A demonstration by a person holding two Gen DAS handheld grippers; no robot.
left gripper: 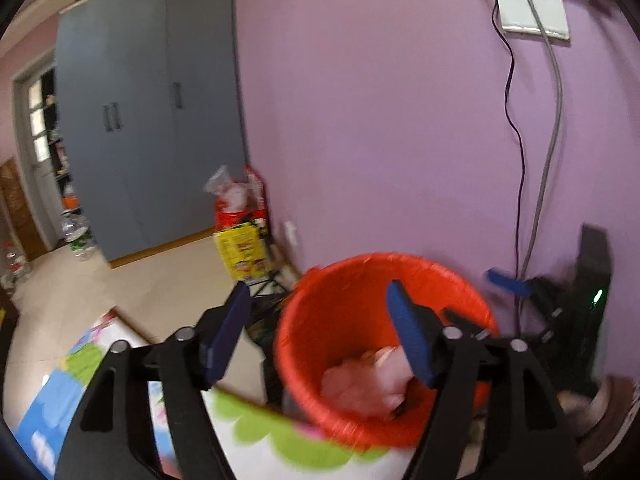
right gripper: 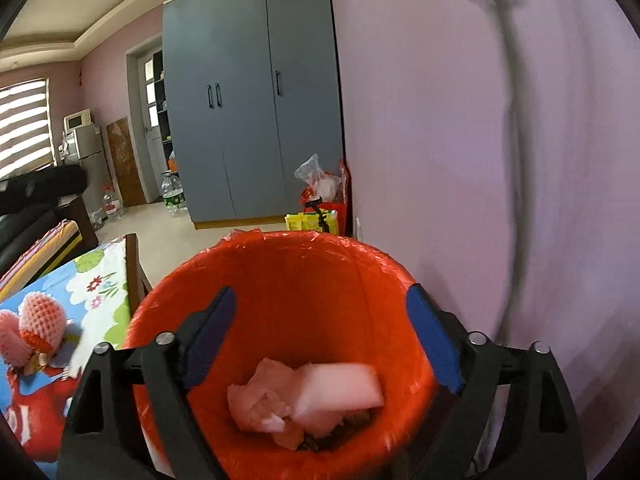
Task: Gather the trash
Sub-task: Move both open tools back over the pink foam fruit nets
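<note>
An orange-red trash bin lined with a thin bag stands by the purple wall, beside a table. Crumpled pale tissues lie at its bottom, and one blurred white piece is above them, free of any finger. My right gripper hangs over the bin's mouth, open, with nothing between its blue pads. In the left wrist view the same bin sits right of centre with the tissues inside. My left gripper is open and holds nothing, its right finger over the bin, its left finger outside.
A table with a colourful cartoon cloth lies left of the bin, with pink knitted toys on it. Bags and a yellow box stand in the corner by a grey-blue wardrobe. Cables hang down the wall. Black equipment stands at right.
</note>
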